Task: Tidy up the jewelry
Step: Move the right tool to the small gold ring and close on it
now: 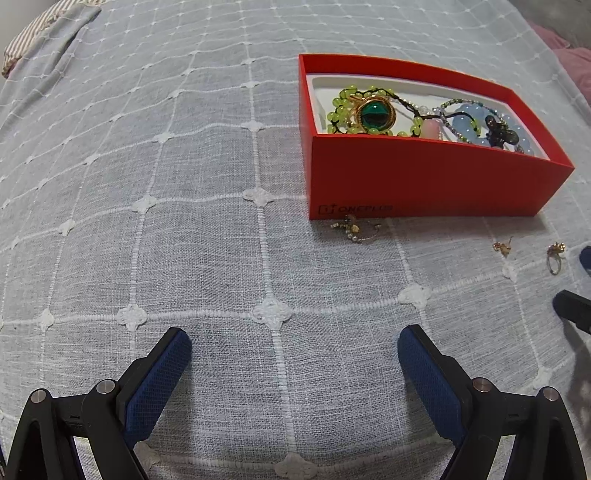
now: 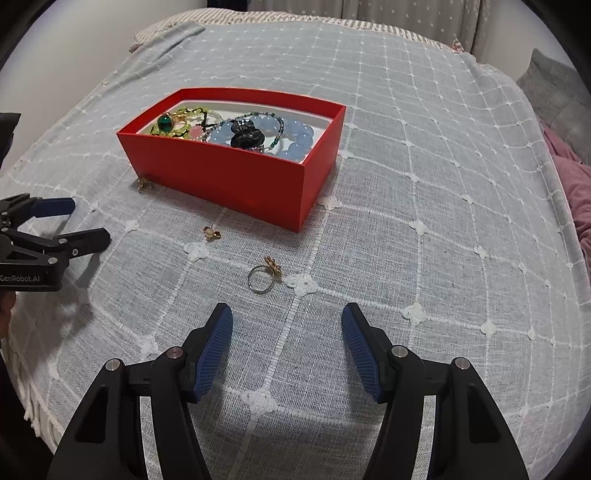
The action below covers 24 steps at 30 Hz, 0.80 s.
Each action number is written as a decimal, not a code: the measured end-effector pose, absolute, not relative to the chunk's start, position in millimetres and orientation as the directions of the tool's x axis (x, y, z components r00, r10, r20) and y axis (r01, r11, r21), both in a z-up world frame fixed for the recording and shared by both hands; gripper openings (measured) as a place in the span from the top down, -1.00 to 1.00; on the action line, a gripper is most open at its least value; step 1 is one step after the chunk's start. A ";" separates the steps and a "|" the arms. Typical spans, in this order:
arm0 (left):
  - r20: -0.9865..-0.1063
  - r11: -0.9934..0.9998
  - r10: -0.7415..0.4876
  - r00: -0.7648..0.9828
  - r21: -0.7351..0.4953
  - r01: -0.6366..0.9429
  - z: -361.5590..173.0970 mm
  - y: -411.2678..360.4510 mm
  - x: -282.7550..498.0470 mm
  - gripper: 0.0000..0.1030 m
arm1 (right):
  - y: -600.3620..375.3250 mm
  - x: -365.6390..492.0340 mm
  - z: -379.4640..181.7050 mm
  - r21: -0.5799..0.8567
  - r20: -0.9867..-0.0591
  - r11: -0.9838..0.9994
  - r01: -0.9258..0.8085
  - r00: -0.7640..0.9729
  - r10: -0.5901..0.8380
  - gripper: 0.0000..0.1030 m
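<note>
A red box (image 2: 236,184) (image 1: 424,181) sits on the grey checked bedspread, holding bead bracelets, a green-stone ring (image 1: 373,114) and a dark pendant (image 2: 245,137). A silver ring with a gold flower (image 2: 263,277) (image 1: 554,256) lies on the cloth just ahead of my right gripper (image 2: 287,320), which is open with nothing between its fingers. A small gold earring (image 2: 211,232) (image 1: 503,248) lies nearer the box. More small gold pieces (image 1: 354,229) (image 2: 144,183) rest against the box's near wall. My left gripper (image 1: 294,341) (image 2: 86,220) hovers open over bare cloth.
The bedspread (image 2: 424,229) covers a bed whose edge falls away at the left and near side. A striped pillow (image 2: 173,26) lies at the far end. A pink blanket (image 2: 576,192) and a grey cushion (image 2: 554,92) sit at the right.
</note>
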<state>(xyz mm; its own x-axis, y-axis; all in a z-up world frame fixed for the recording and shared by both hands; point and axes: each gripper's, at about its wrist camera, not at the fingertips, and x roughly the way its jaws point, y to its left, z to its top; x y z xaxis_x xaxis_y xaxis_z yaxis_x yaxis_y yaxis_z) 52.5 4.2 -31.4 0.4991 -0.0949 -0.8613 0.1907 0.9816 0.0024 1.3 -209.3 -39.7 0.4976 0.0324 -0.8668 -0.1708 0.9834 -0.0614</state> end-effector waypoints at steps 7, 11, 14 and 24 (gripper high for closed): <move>-0.854 0.978 -0.125 0.506 -0.021 0.205 -29.5 -0.5 51.8 -0.84 | -204.5 5.9 -41.1 -0.073 -0.853 0.980 -0.182 0.520 0.033 -0.20; -0.849 0.977 -0.138 0.510 -0.033 0.209 -28.1 -2.4 52.9 -0.83 | -199.3 9.7 -40.1 -0.073 -0.848 0.975 -0.212 0.527 0.051 0.07; -0.844 0.976 -0.151 0.514 -0.044 0.214 -26.4 -6.3 51.3 -0.79 | -194.3 14.0 -39.5 -0.080 -0.845 0.969 -0.234 0.532 0.058 0.23; -0.840 0.973 -0.164 0.518 -0.050 0.227 -26.3 -13.1 53.8 -0.67 | -189.3 18.0 -38.9 -0.089 -0.845 0.962 -0.257 0.531 0.064 0.60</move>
